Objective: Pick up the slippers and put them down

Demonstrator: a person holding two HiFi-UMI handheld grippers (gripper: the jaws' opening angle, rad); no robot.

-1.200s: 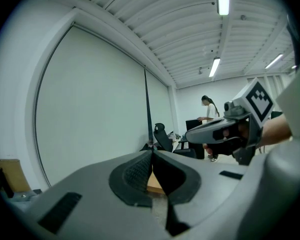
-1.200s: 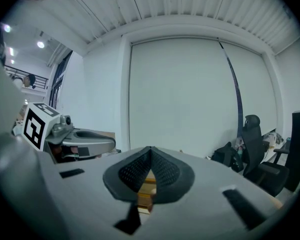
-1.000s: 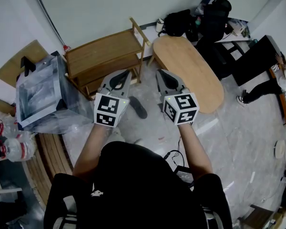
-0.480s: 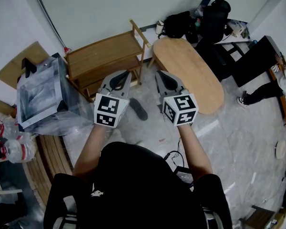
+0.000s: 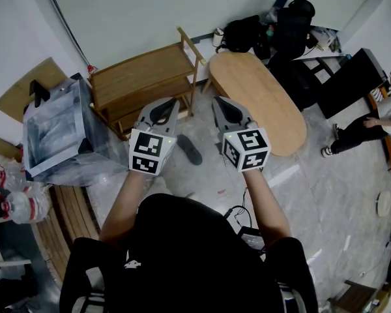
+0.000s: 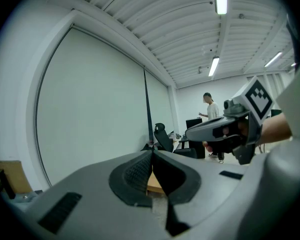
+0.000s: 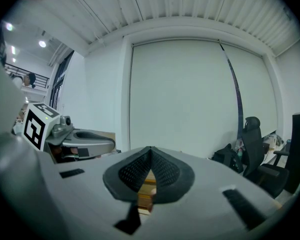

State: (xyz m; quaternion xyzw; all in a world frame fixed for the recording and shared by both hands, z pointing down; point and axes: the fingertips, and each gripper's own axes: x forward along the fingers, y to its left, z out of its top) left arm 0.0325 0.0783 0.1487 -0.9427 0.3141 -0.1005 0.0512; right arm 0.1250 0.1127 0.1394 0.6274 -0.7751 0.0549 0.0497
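One dark slipper (image 5: 189,149) lies on the marble floor, in the gap between my two hands and below them in the head view. My left gripper (image 5: 175,99) and right gripper (image 5: 216,99) are held side by side, level, above the floor, pointing toward the wooden shelf rack (image 5: 143,83). Neither touches the slipper. In the left gripper view the left gripper (image 6: 152,151) has its tips meeting with nothing between them. The right gripper (image 7: 150,148) looks the same in its own view.
An oval wooden table (image 5: 257,100) stands to the right of the rack. A clear plastic box (image 5: 52,132) sits at the left. Black bags (image 5: 267,28) lie by the far wall. A person's legs (image 5: 355,132) show at the right edge. Cables (image 5: 238,214) lie on the floor near my feet.
Both grippers have stayed still and shut. The person's legs at the right edge have shifted.
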